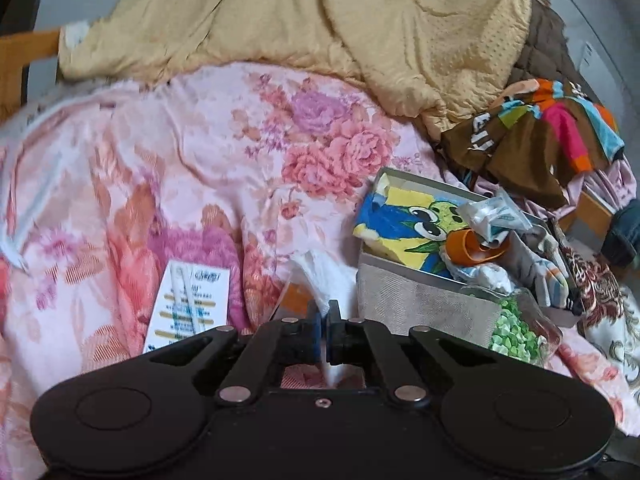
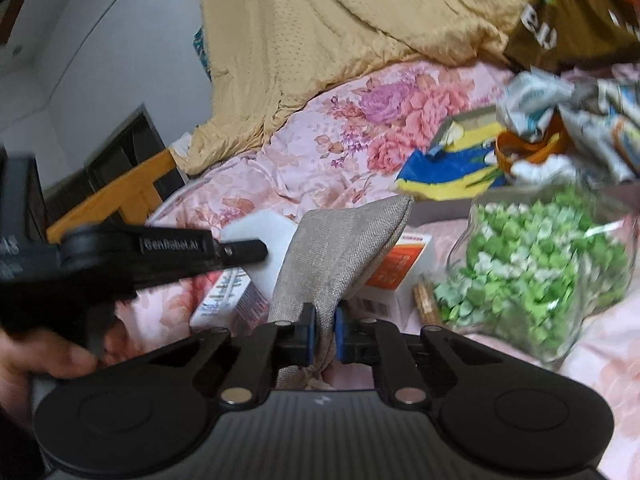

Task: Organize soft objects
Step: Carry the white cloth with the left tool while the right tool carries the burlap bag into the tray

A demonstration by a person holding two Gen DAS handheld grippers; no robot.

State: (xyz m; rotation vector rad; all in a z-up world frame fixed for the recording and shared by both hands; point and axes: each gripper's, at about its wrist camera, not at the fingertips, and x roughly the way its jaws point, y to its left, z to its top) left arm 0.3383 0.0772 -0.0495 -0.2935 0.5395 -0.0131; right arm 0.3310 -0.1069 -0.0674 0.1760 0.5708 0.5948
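A grey fabric storage box point(image 1: 420, 300) sits on the floral bedspread, holding a blue and yellow cartoon cloth point(image 1: 404, 224), socks and an orange item. My left gripper point(image 1: 324, 320) is shut on a thin white plastic bag or sheet point(image 1: 320, 276) just left of the box. My right gripper point(image 2: 324, 328) is shut on the box's grey fabric wall point(image 2: 340, 248), which folds up between the jaws. The left gripper's body point(image 2: 160, 256) shows in the right wrist view, beside a white block point(image 2: 256, 236).
A tan quilt point(image 1: 320, 16) is piled at the back of the pink floral bedspread point(image 1: 180, 160). A brown striped garment point(image 1: 536, 128) lies at the right. A clear bag of green paper stars point(image 2: 532, 264), an orange and white carton point(image 2: 396, 268) and a white leaflet point(image 1: 188, 308) lie nearby.
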